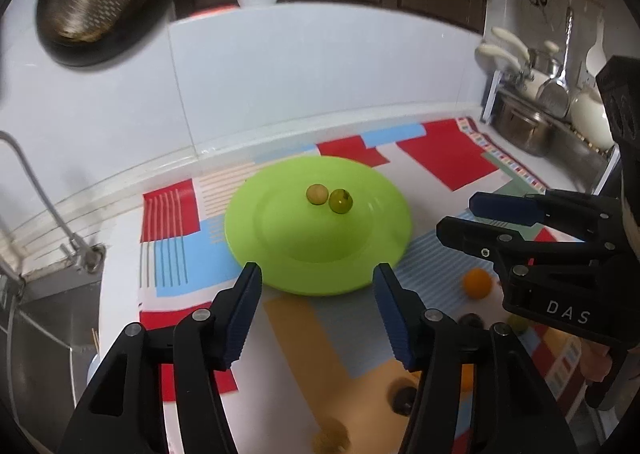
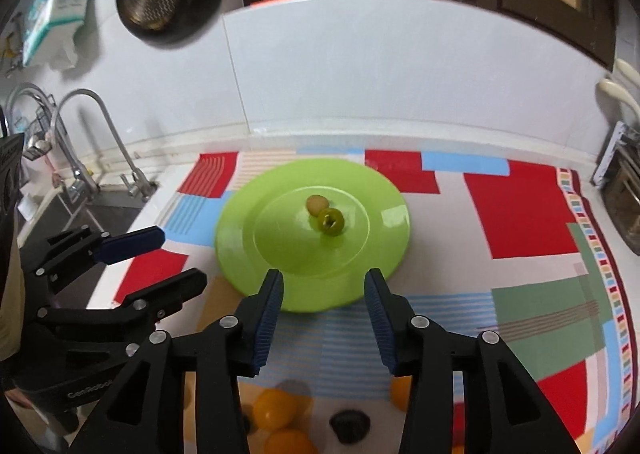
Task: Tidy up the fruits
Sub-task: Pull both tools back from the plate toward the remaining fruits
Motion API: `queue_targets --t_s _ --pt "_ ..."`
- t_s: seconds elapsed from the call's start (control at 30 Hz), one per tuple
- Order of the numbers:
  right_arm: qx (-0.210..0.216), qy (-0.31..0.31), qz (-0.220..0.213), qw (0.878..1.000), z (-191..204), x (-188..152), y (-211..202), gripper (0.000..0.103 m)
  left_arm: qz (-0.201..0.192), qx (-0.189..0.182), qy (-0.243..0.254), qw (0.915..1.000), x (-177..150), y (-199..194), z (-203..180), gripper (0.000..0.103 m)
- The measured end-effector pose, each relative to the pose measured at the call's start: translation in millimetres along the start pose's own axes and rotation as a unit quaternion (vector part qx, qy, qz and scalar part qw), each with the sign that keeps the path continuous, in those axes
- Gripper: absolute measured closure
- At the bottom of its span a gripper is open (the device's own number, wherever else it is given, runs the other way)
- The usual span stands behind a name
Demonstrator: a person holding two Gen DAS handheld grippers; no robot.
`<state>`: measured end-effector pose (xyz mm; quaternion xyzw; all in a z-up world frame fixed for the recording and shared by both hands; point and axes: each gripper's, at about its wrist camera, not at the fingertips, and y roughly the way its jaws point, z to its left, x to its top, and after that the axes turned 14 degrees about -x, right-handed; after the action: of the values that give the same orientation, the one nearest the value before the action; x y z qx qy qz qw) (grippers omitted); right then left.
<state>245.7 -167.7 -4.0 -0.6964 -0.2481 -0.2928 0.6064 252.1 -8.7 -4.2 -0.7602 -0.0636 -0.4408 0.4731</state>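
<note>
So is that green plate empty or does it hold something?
Not empty: the green plate holds two small green fruits, touching, near its middle.

— What's on the green plate [image 1: 280, 238] mid-frame?
— Two small greenish fruits [image 1: 329, 198], touching.
— And the left gripper [image 1: 318, 314]?
— At the bottom, jaws apart, nothing between them. The right gripper [image 1: 456, 217] enters from the right edge, an orange [image 1: 477, 283] below it on the patterned mat [image 1: 448, 157].
</note>
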Motion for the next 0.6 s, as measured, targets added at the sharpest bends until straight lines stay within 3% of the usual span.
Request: queue_targets --t_s 0.17,0.6 --pt "0.002 -0.002 -0.025 1.0 -4 -11 -31 0.052 -0.026 0.019 -0.009 0.9994 -12 -27 -17 0.04" --pt "0.016 -0.041 -0.072 0.996 6 -49 -85 0.052 -0.056 0.067 -0.031 0.9957 -60 -78 -44 0.034"
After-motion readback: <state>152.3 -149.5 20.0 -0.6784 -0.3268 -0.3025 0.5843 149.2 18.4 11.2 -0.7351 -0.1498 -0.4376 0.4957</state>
